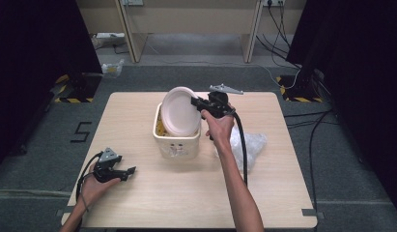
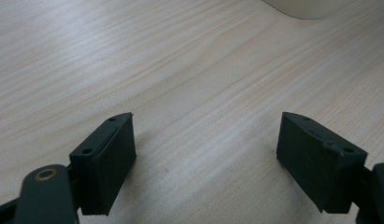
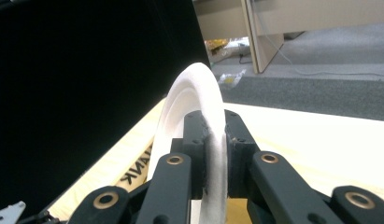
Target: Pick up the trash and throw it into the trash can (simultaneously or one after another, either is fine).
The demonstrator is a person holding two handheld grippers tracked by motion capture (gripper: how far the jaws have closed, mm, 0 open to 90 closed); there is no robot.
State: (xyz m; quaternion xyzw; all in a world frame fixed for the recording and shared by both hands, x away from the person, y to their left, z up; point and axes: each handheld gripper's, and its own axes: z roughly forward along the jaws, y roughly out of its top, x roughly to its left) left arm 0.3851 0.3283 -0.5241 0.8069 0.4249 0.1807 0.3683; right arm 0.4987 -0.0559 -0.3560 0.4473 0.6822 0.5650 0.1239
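A white foam plate stands on edge above a cream tub at the table's middle. My right gripper is shut on the plate's right rim. In the right gripper view the plate rises edge-on between the two black jaws, with the right gripper pinching it. My left gripper rests low near the table's front left, held in a hand. In the left gripper view the left gripper stands open over bare wood with nothing between its jaws.
Something yellow shows inside the tub. A crumpled clear plastic bag lies right of the tub, under the right forearm. The wooden table ends at edges on all sides. Desk legs and cables stand on the floor beyond.
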